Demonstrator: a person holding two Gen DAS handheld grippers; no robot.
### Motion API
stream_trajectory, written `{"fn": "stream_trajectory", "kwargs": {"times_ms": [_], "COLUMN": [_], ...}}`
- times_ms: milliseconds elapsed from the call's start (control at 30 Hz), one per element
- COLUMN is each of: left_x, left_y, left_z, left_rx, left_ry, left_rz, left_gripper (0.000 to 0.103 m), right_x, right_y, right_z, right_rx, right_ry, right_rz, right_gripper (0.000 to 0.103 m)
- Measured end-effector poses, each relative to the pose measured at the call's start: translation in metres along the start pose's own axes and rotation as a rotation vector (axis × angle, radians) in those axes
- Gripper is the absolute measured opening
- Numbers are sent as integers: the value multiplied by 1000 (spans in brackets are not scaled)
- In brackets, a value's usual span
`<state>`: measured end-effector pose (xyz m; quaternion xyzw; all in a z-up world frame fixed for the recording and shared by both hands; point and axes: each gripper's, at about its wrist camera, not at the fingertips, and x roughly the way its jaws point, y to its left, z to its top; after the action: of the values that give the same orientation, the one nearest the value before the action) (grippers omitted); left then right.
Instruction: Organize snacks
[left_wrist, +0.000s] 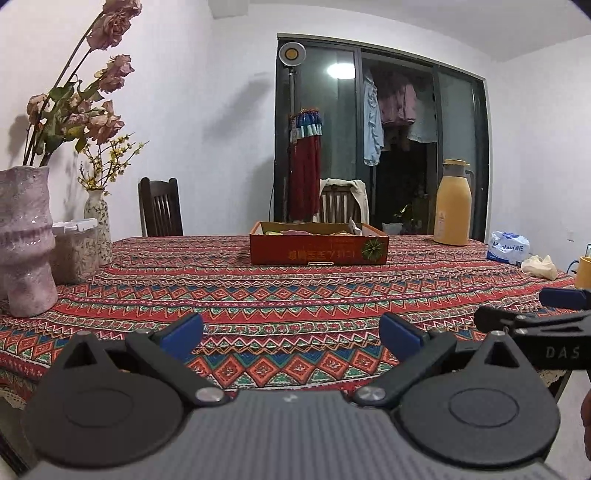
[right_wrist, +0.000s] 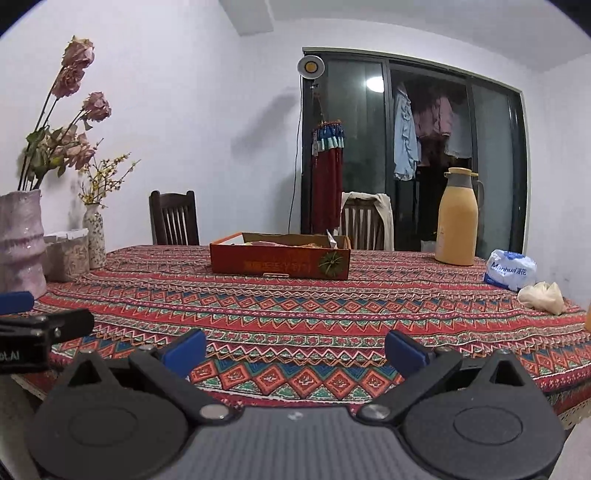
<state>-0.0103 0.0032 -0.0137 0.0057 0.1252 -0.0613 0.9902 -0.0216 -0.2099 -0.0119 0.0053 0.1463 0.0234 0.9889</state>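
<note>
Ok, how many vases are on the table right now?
2, both at the table's left end: a big pink vase of dried roses nearest, a small speckled vase behind it. Others could sit out of frame.

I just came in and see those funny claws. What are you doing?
A person holds a claw in each hand over the table. The left claw and right claw are both open and holding nothing. The snacks sit in the red box across the table, untouched so far.

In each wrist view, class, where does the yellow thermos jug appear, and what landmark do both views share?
Left wrist: yellow thermos jug stands right of centre, beyond the red snack box.
Right wrist: jug also right of centre, right of the box.
Shared landmark: the dark glass door behind it.
</note>
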Motion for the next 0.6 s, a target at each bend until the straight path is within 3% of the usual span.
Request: {"fn": "stream_trajectory", "kwargs": {"times_ms": [600], "left_x": [-1], "left_y": [2], "left_z": [3], "left_rx": [-7], "left_ry": [10], "left_rz": [24], "left_gripper": [103], "right_x": [-2], "right_y": [2], "right_z": [7], "right_rx": [-20], "right_ry": [-13], "right_rz": [8], "right_gripper": [103]}}
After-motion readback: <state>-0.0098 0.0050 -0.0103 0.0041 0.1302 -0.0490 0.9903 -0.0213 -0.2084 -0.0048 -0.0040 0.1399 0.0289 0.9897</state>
